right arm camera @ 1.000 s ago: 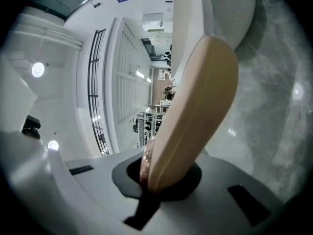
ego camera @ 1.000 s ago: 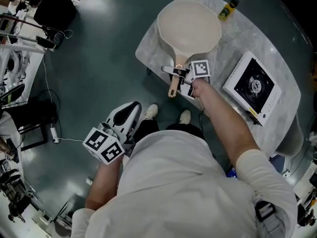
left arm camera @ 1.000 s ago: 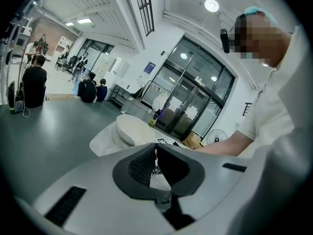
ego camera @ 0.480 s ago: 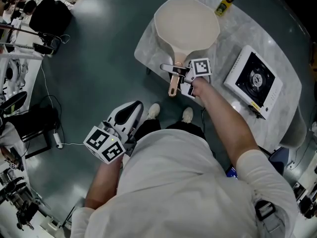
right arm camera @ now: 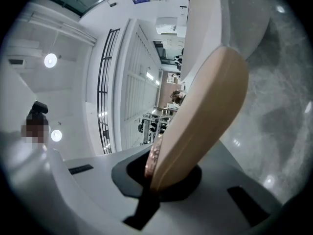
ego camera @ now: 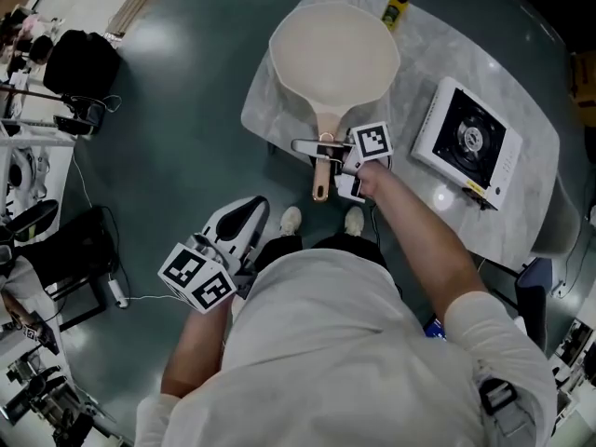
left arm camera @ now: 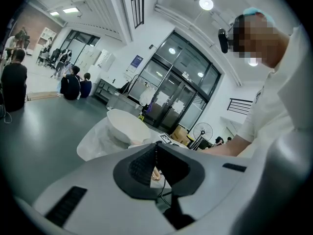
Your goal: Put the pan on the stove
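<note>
A cream pan (ego camera: 333, 52) rests on the left end of the grey marble table (ego camera: 438, 63), its tan wooden handle (ego camera: 323, 161) sticking out over the near edge. My right gripper (ego camera: 317, 145) is shut on that handle; in the right gripper view the handle (right arm camera: 205, 116) runs up from the jaws to the pan body (right arm camera: 220, 18). The stove (ego camera: 468, 143), a white single-burner unit with a black top, lies on the table to the right of the pan. My left gripper (ego camera: 244, 214) hangs low by my left side, shut with nothing in it (left arm camera: 156, 158).
A yellow bottle with a black cap (ego camera: 395, 6) stands at the table's far edge behind the pan. Black bags and racks (ego camera: 82, 63) crowd the floor at the left. My shoes (ego camera: 291, 220) stand close to the table's near edge.
The head view has shifted, so the pan and table sit slightly higher and further left in frame. My right gripper stays shut on the handle; the left gripper holds its place.
</note>
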